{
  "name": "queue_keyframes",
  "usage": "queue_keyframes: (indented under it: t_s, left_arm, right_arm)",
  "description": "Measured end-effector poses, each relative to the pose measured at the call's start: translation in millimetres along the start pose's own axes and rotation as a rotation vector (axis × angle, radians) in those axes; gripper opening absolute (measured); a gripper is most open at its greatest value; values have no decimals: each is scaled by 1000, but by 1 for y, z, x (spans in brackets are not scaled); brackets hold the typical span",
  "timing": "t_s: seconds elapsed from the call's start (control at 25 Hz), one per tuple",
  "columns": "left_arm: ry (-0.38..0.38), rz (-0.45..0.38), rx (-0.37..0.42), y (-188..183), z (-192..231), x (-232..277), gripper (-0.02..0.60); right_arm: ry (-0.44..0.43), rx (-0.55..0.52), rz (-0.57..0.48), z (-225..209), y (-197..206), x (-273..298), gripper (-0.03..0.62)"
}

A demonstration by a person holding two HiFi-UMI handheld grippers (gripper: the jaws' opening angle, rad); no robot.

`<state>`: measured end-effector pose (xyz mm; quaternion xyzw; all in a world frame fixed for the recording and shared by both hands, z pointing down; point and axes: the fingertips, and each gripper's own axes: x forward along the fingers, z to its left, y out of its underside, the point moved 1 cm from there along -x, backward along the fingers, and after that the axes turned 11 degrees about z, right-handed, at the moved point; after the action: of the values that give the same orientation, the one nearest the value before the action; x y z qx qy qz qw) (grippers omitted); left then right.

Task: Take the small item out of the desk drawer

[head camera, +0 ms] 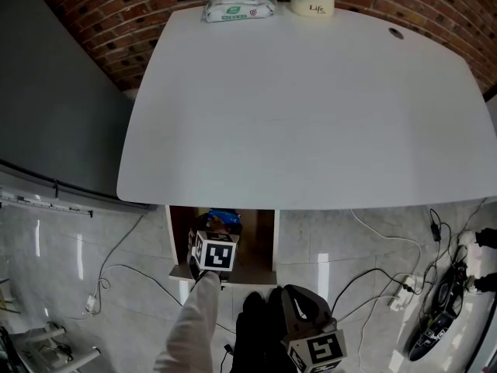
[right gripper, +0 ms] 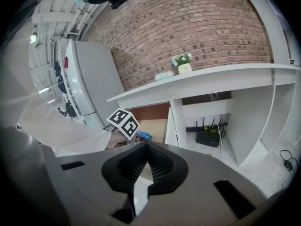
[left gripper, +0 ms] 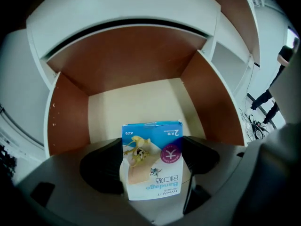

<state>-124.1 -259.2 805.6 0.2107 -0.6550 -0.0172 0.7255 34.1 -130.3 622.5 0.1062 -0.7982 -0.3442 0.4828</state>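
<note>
A small blue bandage box (left gripper: 153, 160) sits upright between the black jaws of my left gripper (left gripper: 153, 164), which is shut on it. Behind it lies the open desk drawer (left gripper: 141, 100), with brown walls and a bare cream floor. In the head view the drawer (head camera: 262, 247) sticks out under the white desk's front edge; my left gripper (head camera: 213, 249) hangs over it with the box (head camera: 224, 219) at its tip. My right gripper (head camera: 312, 340) is lower, near my body, away from the drawer. Its jaws (right gripper: 147, 168) are shut with nothing between them.
On the white desk top (head camera: 311, 107) a wipes pack (head camera: 239, 7) and a flower pot (head camera: 312, 5) stand at the far edge. A grey cabinet (head camera: 46, 92) stands left. Cables and a power strip (head camera: 404, 294) lie on the floor right. A router (right gripper: 208, 138) sits under the desk.
</note>
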Motion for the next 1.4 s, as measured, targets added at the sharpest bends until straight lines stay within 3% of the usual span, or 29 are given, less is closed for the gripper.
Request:
queue_keyframes:
  t_s: [0.48, 0.92, 1.4]
  left_arm:
    - [-7, -170, 82, -30, -24, -91, 391]
    - [23, -263, 108, -41, -56, -171, 391]
    - [18, -398, 123, -46, -79, -278, 391]
  right_arm:
    - [30, -14, -33, 9, -27, -23, 23]
    - [57, -36, -156, 14, -66, -62, 23]
    - [93, -59, -218, 15, -102, -112, 23]
